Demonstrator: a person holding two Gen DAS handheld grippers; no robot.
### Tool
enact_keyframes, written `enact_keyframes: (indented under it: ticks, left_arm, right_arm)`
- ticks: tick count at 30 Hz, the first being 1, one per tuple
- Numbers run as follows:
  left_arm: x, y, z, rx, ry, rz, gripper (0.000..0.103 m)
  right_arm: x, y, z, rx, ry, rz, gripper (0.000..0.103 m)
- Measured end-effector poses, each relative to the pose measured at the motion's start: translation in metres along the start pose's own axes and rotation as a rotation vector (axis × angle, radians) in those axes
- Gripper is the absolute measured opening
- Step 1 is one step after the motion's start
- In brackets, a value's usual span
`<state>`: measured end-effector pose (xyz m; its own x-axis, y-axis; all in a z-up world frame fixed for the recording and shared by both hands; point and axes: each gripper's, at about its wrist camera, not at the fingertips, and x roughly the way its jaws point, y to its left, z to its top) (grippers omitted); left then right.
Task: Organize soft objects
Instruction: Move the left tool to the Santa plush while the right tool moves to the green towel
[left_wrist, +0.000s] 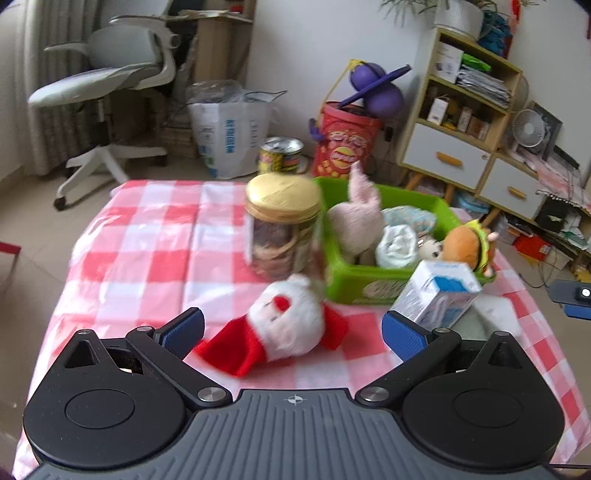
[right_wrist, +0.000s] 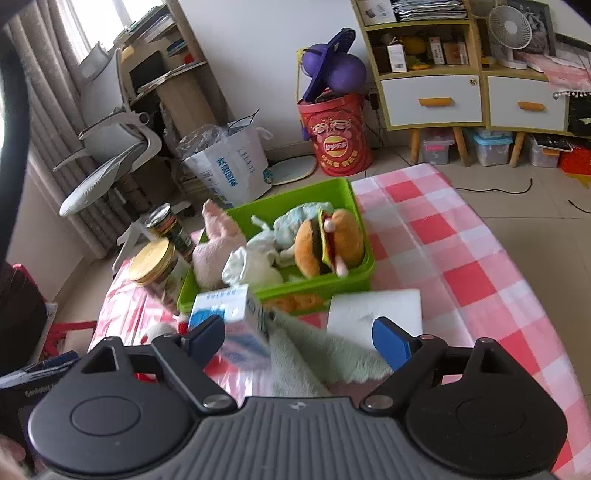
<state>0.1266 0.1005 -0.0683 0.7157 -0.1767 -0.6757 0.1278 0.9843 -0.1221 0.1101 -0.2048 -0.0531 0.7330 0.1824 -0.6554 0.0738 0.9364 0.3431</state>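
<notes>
A green bin (left_wrist: 347, 284) (right_wrist: 332, 284) on the checked table holds a pink plush (left_wrist: 360, 218) (right_wrist: 214, 254), white cloths (left_wrist: 397, 245) (right_wrist: 251, 266), a light blue cloth (right_wrist: 299, 223) and a burger plush (left_wrist: 469, 245) (right_wrist: 328, 242). A red and white Santa plush (left_wrist: 284, 325) lies on the table in front of the bin, between the pads of my open left gripper (left_wrist: 293, 330). My right gripper (right_wrist: 299, 341) is open over a pale green cloth (right_wrist: 325, 358) lying on the table.
A jar with a gold lid (left_wrist: 282, 229) (right_wrist: 153, 264) stands left of the bin. A blue and white carton (left_wrist: 439, 291) (right_wrist: 232, 325) and a white flat piece (right_wrist: 375, 312) lie in front of the bin. Behind the table are a tin (left_wrist: 280, 155), a chair (left_wrist: 103, 99) and shelves (left_wrist: 461, 110).
</notes>
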Motion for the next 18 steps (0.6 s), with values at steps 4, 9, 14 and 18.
enact_keyframes:
  ticks: [4,9,14,18]
  left_arm:
    - [0.002,0.013,-0.014,0.012,-0.007,0.044,0.098]
    - [0.014,0.026,-0.034,0.038,-0.037,0.055,0.098]
    - [0.033,0.033,-0.053,0.101,-0.043,0.038,0.098]
    - [0.047,0.032,-0.06,0.138,-0.041,0.045,0.098]
  right_arm:
    - [0.002,0.004,-0.02,-0.069,0.007,-0.013,0.063]
    - [0.011,0.005,-0.046,-0.16,-0.007,0.001,0.065]
    - [0.026,0.007,-0.073,-0.292,-0.009,-0.018,0.065]
    - [0.036,0.004,-0.085,-0.351,-0.004,-0.033,0.065]
